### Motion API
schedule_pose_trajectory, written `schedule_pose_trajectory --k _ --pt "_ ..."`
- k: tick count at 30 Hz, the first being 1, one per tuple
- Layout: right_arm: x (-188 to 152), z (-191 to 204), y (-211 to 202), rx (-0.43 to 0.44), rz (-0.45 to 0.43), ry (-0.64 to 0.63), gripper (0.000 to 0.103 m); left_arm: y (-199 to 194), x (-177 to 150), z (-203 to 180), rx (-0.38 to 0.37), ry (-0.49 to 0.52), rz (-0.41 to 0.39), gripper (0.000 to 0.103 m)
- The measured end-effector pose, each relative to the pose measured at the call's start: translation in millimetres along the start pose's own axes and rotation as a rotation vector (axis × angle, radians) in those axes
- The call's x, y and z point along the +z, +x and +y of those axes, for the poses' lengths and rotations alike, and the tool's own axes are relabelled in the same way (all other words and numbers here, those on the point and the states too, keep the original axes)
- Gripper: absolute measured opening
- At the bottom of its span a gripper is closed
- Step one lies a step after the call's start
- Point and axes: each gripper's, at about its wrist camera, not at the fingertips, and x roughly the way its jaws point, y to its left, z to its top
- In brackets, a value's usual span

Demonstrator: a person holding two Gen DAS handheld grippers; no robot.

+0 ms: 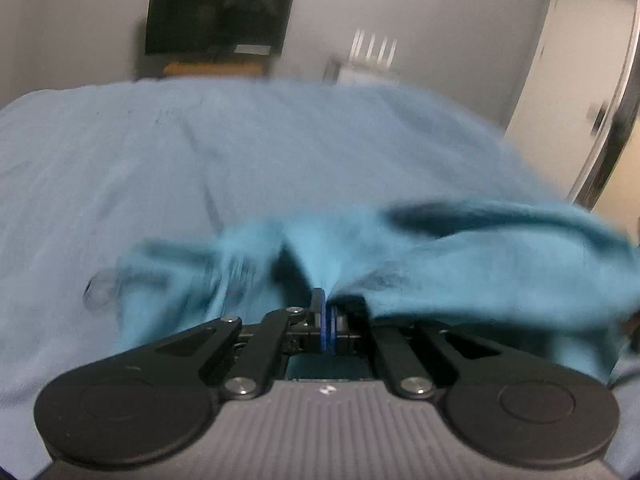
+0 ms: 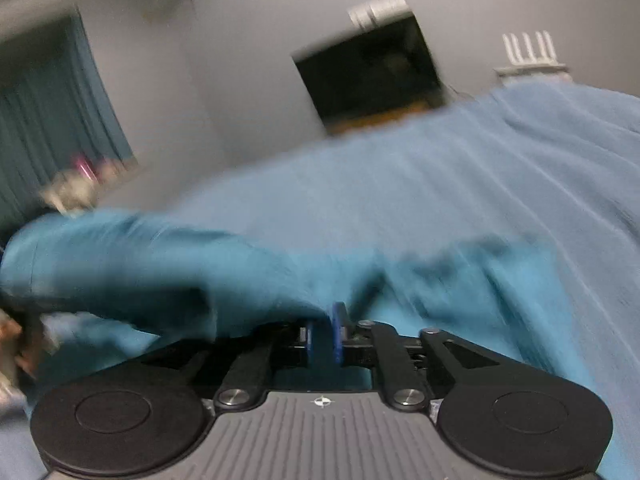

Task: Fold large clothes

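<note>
With both views smeared by motion blur, I read the left tongs [image 1: 325, 312] as fully closed, blue pads pressed together on a pinch of the teal garment [image 1: 460, 264]; the cloth fans out from the tips, up and to both sides. Right tongs [image 2: 324, 334] are nearly closed too, with a narrow gap between the blue pads and teal cloth filling that gap, so I count it as gripped. Garment [image 2: 168, 276] lies bunched over a bed [image 1: 120, 168] with a lighter blue sheet, spread across the near part of the mattress, and in the left view it runs off to the right. In the right view it stretches to the left as a thick roll towards a hand [image 2: 16, 344] at the edge of the picture; I can't tell what that hand holds. How the garment is laid out overall, I can't tell either: too blurred. Behind the bed I see a dark TV [image 1: 218, 14] on a grey wall, a white router [image 1: 372, 58] with upright antennas beside it, a door [image 1: 560, 80] on the right, and teal curtains [image 2: 52, 112] in the right view.
</note>
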Motion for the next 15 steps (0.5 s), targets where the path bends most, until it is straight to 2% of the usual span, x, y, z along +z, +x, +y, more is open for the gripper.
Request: schedule_pose_trajectory --k 2,4,6,8,9,13,14,15 --pt "-21 0 -13 -0.120 0.076 -0.038 0.034 0 -20 -7 0.038 0.015 0.071 0.000" --pt "-33 4 -25 -0.207 0.110 -0.046 0.038 -10 -36 -8 0.064 -0.022 0.094 0.000" --pt "-35 13 -41 -0.240 0.094 -0.036 0.039 -26 -49 -4 0.064 -0.085 0.068 0.000" --pt "-32 27 -54 -0.270 0.042 -0.041 0.047 -35 -48 -4 0.055 -0.136 0.030 0.003" --pt "-30 34 -59 -0.274 0.014 -0.044 0.048 -39 -47 -9 0.054 -0.139 0.010 0.010" --pt "-29 59 -61 -0.265 -0.052 -0.048 0.050 -43 -40 -45 0.089 -0.065 -0.038 0.056" --pt "-25 68 -56 -0.262 -0.057 -0.054 0.050 -41 -38 -53 0.092 -0.052 -0.052 0.064" --pt "-25 77 -50 -0.259 -0.059 -0.062 0.050 -41 -38 -62 0.090 -0.045 -0.065 0.066"
